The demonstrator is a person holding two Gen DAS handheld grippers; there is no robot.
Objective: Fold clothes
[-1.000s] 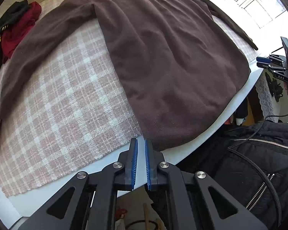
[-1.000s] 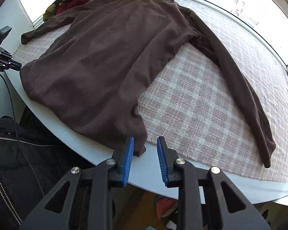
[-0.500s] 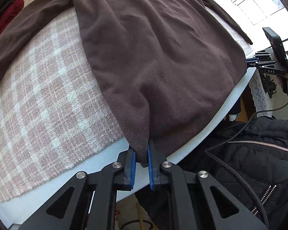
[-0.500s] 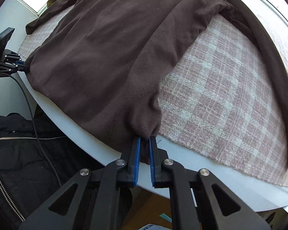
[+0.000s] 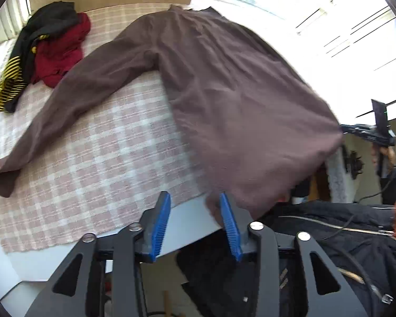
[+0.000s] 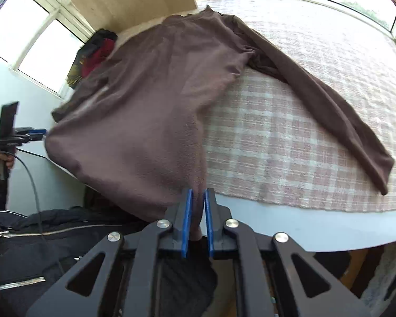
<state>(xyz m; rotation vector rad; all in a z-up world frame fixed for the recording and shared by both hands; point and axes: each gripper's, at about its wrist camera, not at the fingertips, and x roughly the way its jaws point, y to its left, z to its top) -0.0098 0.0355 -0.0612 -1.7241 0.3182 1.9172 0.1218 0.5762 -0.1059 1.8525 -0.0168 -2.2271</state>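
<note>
A brown long-sleeved sweater [image 5: 224,92] lies on a pink plaid cloth [image 5: 105,145] over the table, its hem lifted off the near edge. My left gripper [image 5: 195,224] is open; the hem corner hangs against its right pad [image 5: 228,224]. My right gripper [image 6: 196,222] is shut on the other hem corner of the sweater [image 6: 158,111] and holds it up. One sleeve [image 5: 66,105] lies out to the left, the other sleeve [image 6: 330,121] out to the right.
A heap of red, black and yellow-striped clothes [image 5: 39,52] sits at the far left corner by the windows. The white table edge [image 6: 303,227] runs just before the grippers. A black zipped jacket [image 5: 343,251] is below the table edge.
Both grippers pulled back and up, lifting the hem off the table. The left gripper, shut on the hem corner half a second ago, has opened. The right stays shut on its corner.
</note>
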